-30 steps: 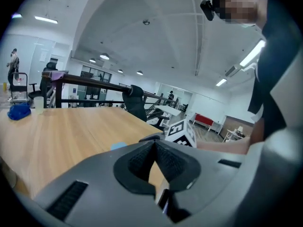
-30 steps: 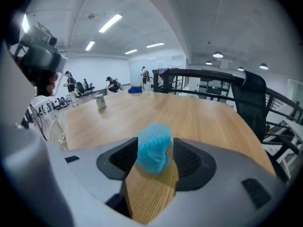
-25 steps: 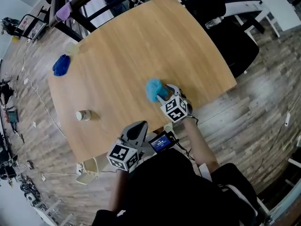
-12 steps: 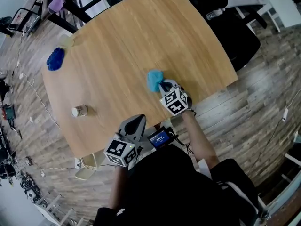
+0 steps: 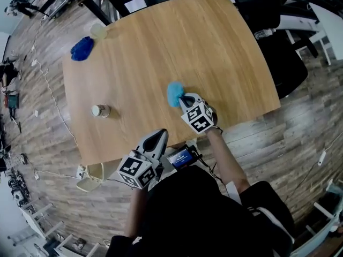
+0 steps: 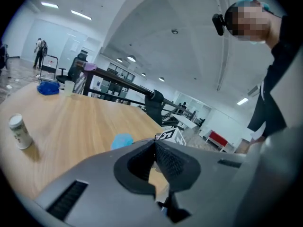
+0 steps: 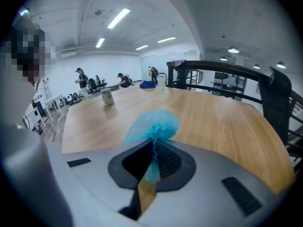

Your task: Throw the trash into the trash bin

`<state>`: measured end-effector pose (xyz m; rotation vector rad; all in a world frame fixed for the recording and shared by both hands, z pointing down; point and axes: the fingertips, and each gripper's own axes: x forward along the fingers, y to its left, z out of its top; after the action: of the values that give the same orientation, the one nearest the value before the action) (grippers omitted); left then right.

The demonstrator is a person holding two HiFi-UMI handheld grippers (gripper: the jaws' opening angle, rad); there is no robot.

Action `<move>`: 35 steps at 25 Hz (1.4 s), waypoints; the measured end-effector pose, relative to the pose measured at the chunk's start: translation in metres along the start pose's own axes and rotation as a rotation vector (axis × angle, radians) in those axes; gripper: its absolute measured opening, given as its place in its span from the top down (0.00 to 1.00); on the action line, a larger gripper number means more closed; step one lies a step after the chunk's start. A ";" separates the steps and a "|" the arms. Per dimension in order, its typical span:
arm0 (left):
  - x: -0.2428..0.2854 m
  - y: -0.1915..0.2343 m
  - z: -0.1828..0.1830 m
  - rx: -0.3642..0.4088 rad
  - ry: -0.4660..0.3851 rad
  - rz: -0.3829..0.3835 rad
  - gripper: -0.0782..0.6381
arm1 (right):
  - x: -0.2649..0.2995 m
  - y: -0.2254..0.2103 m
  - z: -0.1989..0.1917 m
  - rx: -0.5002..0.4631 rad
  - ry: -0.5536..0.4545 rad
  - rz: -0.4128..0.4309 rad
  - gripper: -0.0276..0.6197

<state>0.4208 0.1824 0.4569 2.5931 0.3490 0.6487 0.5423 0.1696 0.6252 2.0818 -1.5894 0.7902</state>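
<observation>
A crumpled light blue wad (image 5: 173, 93) lies on the wooden table (image 5: 161, 42) near its front edge. My right gripper (image 5: 183, 97) is shut on the wad's near end. In the right gripper view the blue stuff (image 7: 154, 124) is pinched between the pads and fans out beyond the gripper (image 7: 154, 150). My left gripper (image 5: 155, 139) hovers at the table's front edge, shut with nothing in it. The left gripper view shows its jaws touching at the gripper's tip (image 6: 154, 143), with the wad (image 6: 122, 140) farther off.
A small bottle (image 5: 99, 111) stands on the table's left side. At the far left corner are a dark blue wad (image 5: 82, 48) and a pale cup (image 5: 98, 31). A white bin-like container (image 5: 91, 176) sits on the floor by the table's near left corner. Black chairs (image 5: 284, 58) stand to the right.
The right gripper, open around the light blue wad a second ago, has shut on it. The left gripper has shifted slightly along the table's front edge.
</observation>
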 end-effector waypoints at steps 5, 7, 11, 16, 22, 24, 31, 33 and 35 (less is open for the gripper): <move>-0.073 0.037 0.000 -0.047 -0.109 0.167 0.88 | 0.031 0.073 0.046 -0.119 -0.006 0.132 0.95; -0.101 0.057 0.001 -0.067 -0.160 0.226 0.88 | 0.045 0.103 0.066 -0.190 -0.004 0.175 0.95; -0.166 0.091 -0.007 -0.083 -0.226 0.320 0.88 | 0.068 0.178 0.099 -0.267 -0.013 0.268 0.95; -0.276 0.133 -0.034 -0.149 -0.301 0.432 0.88 | 0.101 0.295 0.130 -0.320 0.002 0.377 0.95; -0.404 0.174 -0.076 -0.238 -0.390 0.553 0.88 | 0.125 0.439 0.157 -0.412 -0.003 0.505 0.95; -0.446 0.178 -0.093 -0.250 -0.424 0.595 0.88 | 0.134 0.489 0.165 -0.451 -0.010 0.540 0.95; -0.595 0.214 -0.171 -0.355 -0.562 0.841 0.88 | 0.155 0.678 0.180 -0.579 -0.020 0.743 0.95; -0.624 0.223 -0.185 -0.395 -0.610 0.875 0.88 | 0.156 0.717 0.182 -0.620 -0.015 0.792 0.95; -0.640 0.233 -0.196 -0.423 -0.633 0.898 0.88 | 0.164 0.744 0.182 -0.652 0.004 0.829 0.95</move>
<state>-0.1938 -0.1692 0.4766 2.2712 -1.0703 0.0892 -0.1068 -0.2662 0.5779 0.9466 -2.3266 0.3952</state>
